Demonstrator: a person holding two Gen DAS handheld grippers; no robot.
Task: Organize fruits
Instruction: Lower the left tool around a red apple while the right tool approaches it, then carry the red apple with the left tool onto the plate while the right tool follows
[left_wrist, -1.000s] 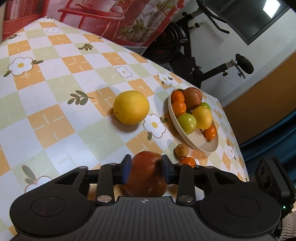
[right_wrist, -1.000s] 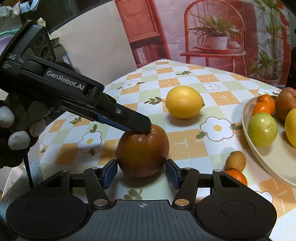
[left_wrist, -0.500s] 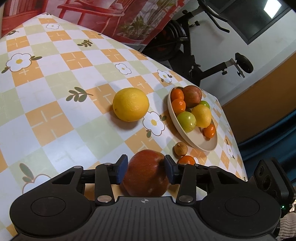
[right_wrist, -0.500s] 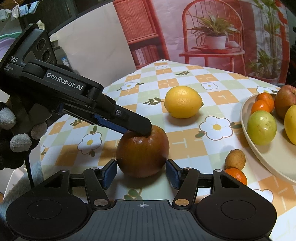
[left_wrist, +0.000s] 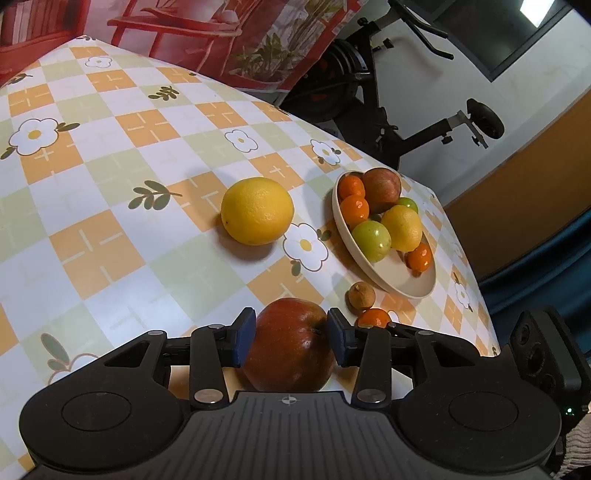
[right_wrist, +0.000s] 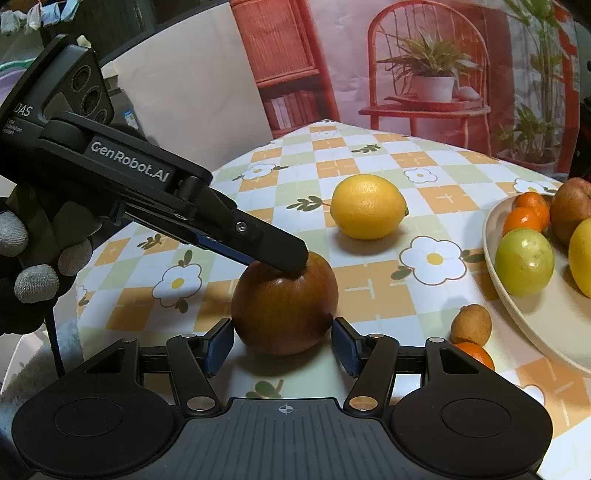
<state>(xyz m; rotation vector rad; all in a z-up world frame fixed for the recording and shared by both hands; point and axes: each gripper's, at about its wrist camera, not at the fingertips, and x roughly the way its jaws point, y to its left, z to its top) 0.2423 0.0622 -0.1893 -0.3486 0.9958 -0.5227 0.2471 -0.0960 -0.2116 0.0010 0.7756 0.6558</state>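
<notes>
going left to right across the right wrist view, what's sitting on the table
Red apple, big yellow citrus, small brown fruit with a small orange just below it, then the bowl of fruit at the right edge.

- "GenRobot.AI" in white letters runs along the black body of the left gripper (right_wrist: 291, 264), seen from the right wrist camera
- "DAS" in white sits on the camera housing (right_wrist: 70, 96) at the back of that gripper, its start cut off at the picture's edge
- Small white print below "DAS" is too fine to read
</notes>
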